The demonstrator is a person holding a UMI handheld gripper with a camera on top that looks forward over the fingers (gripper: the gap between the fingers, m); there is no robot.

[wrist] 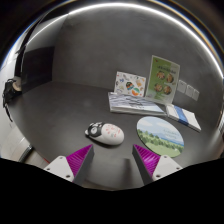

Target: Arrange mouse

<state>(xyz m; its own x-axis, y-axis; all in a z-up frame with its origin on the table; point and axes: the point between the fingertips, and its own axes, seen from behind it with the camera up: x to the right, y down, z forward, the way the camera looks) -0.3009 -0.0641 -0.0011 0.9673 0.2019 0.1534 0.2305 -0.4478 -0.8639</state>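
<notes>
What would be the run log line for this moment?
claw: open, empty | mouse: on table, just ahead of fingers | round mousepad: beside mouse | grasp: not yet

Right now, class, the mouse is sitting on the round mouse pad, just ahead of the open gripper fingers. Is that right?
Not quite. The gripper view shows the mouse on the bare dark table, beside the round mouse pad, to its left, not on it. The rest holds: it lies just ahead of the open gripper.
</notes>
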